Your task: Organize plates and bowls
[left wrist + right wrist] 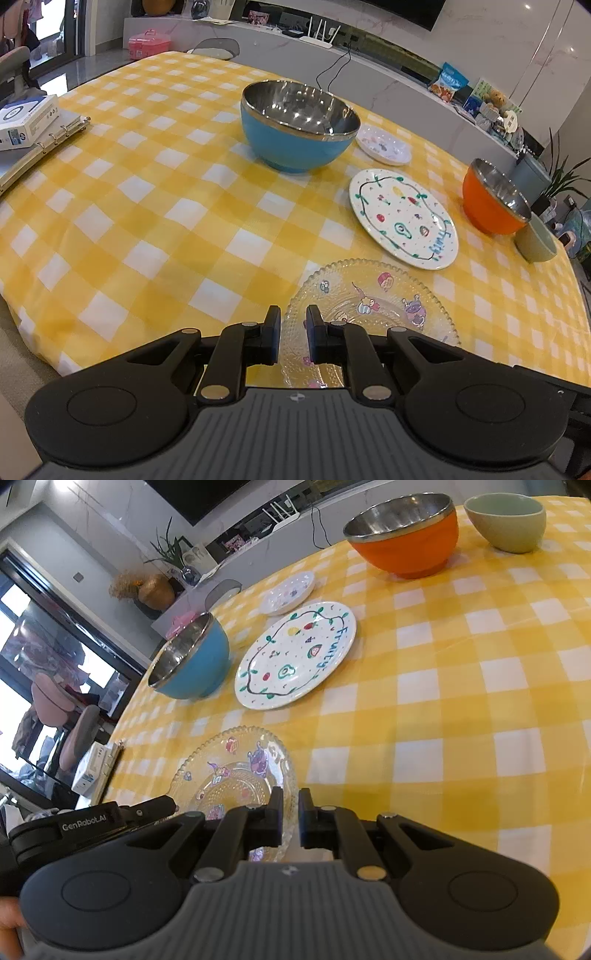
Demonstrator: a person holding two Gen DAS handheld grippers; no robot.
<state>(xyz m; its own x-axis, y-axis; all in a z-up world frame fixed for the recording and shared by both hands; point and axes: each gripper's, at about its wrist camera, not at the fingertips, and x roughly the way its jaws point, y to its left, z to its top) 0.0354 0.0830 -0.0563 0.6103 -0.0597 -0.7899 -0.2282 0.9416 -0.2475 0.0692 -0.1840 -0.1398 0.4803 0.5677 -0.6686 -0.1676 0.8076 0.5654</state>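
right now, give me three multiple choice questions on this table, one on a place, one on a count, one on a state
1. What lies nearest both hand-held grippers?
A. clear glass plate
B. orange bowl
C. binder

2. How many bowls stand on the table?
A. one
B. three
C. five

3. How is the blue bowl?
A. upside down
B. stacked in another
C. upright, empty

A: the clear glass plate sits just ahead of the left hand-held gripper and right hand-held gripper.
B: blue bowl, orange bowl, green bowl.
C: its steel inside faces up, bare.

Yellow-checked tablecloth (147,206), pale marble wall (498,33) behind — dark screen (406,9), long grey counter (369,62), bright window (22,627).
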